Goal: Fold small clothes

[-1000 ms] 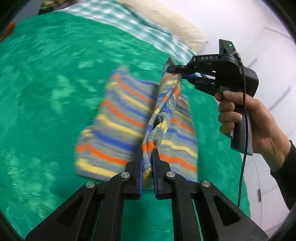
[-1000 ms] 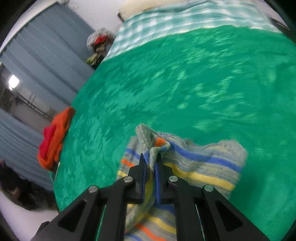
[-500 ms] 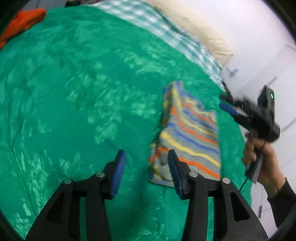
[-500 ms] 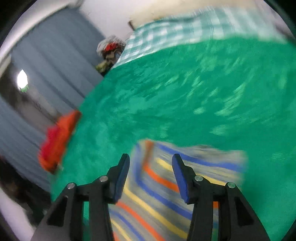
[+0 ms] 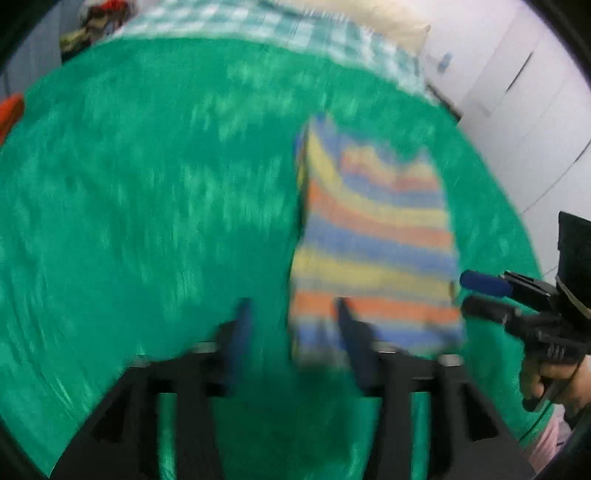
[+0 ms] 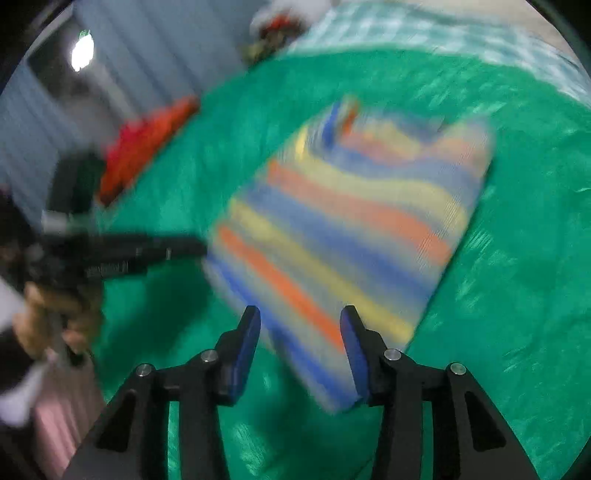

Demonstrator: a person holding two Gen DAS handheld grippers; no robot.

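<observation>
A small striped knit garment (image 5: 373,236), with grey, blue, yellow and orange bands, lies folded flat on the green bedspread (image 5: 147,221). It also shows in the right wrist view (image 6: 343,236). My left gripper (image 5: 291,332) is open and empty, held just above the garment's near left corner. My right gripper (image 6: 299,343) is open and empty above the garment's near edge; it also shows at the right edge of the left wrist view (image 5: 476,291). The left gripper appears blurred at the left of the right wrist view (image 6: 192,247). Both views are motion-blurred.
An orange-red cloth (image 6: 144,144) lies near the bedspread's far left edge. A checked sheet (image 5: 280,29) and a cream pillow (image 5: 388,22) lie at the head of the bed. A pile of clothes (image 6: 273,33) sits beyond. White wall is at right.
Both grippers were shut on the garment's raised edge one second ago. They have since let go, opened and pulled back, and the garment now lies folded flat.
</observation>
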